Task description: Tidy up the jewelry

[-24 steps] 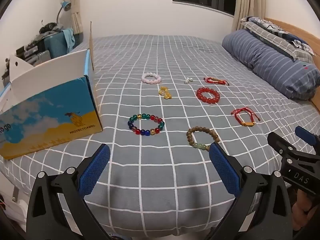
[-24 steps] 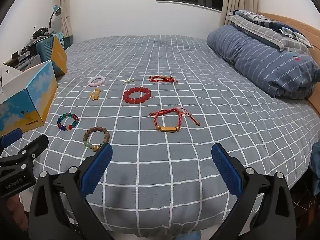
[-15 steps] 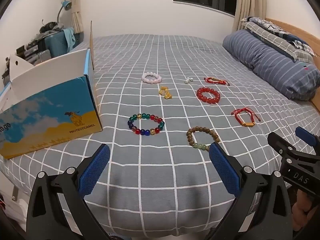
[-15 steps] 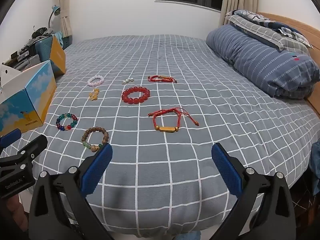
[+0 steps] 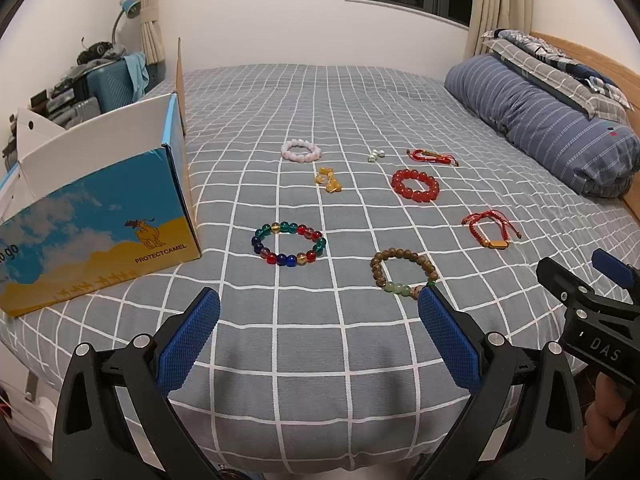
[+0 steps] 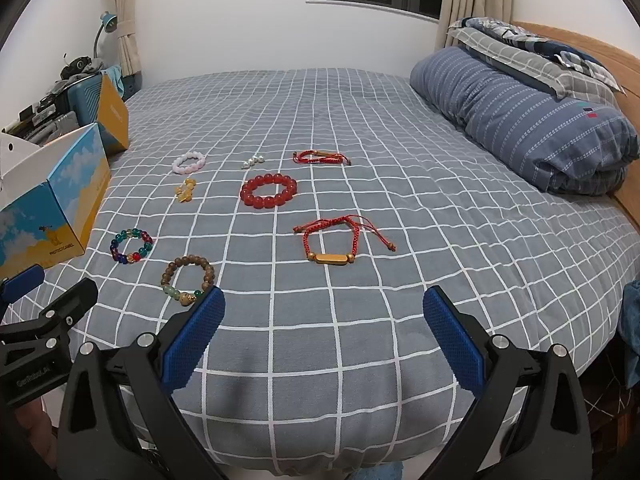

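A: Stock on the bed [image 5: 280,340]?

B: Seven lots, all loose: multicolour bead bracelet [image 5: 290,243] near the box [image 5: 100,224]; wooden bead bracelet [image 5: 404,274]; red bead bracelet [image 5: 415,184]; two red cord bracelets [image 6: 332,240] [image 6: 320,157]; pink bracelet [image 5: 301,151]; amber piece [image 5: 329,181]; small pearl items [image 5: 375,155], possibly earrings.

A: Grippers?

B: Left gripper [image 5: 318,334] and right gripper [image 6: 322,330] both spread wide, holding nothing, at the near edge.

A: Progress?

B: Nothing visibly stowed; box interior unseen. Likely all remains.

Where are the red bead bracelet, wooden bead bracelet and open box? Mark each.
red bead bracelet [image 6: 268,191]: right wrist view, near beads.
wooden bead bracelet [image 5: 403,273]: left wrist view, green beads.
open box [image 5: 100,236]: left wrist view, printed front.
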{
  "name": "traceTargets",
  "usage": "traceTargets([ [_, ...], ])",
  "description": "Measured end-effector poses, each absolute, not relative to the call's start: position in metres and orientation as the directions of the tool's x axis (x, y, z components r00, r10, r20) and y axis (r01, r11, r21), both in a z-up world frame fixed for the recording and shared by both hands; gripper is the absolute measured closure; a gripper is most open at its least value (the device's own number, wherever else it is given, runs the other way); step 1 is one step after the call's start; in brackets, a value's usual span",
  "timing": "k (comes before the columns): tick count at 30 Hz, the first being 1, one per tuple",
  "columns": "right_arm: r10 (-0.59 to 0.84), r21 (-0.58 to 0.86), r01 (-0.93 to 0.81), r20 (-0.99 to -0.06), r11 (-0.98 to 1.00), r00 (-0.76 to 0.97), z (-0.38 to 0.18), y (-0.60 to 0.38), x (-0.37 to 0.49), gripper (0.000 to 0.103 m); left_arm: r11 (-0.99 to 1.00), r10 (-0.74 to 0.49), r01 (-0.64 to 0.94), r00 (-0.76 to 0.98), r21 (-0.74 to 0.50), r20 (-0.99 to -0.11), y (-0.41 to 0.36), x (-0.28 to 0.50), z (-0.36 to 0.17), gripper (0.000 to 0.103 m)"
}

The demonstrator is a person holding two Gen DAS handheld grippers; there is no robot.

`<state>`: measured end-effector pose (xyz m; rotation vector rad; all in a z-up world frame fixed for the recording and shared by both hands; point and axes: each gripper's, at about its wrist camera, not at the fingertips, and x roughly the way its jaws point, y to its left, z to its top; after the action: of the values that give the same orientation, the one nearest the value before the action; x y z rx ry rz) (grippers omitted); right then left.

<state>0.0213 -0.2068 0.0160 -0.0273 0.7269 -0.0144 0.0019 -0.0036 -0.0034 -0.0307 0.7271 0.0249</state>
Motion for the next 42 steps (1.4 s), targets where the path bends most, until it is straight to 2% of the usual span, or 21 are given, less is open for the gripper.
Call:
traceTargets([
  [42,-0.036,-0.04,0.013,-0.65,0.999,0.759,0.0182,-0.2099,0.0235,0.007,1.0,-0.01,-0.011,0.737,-0.026,-0.676,-0.0092,0.0018,-0.0019,0.006],
])
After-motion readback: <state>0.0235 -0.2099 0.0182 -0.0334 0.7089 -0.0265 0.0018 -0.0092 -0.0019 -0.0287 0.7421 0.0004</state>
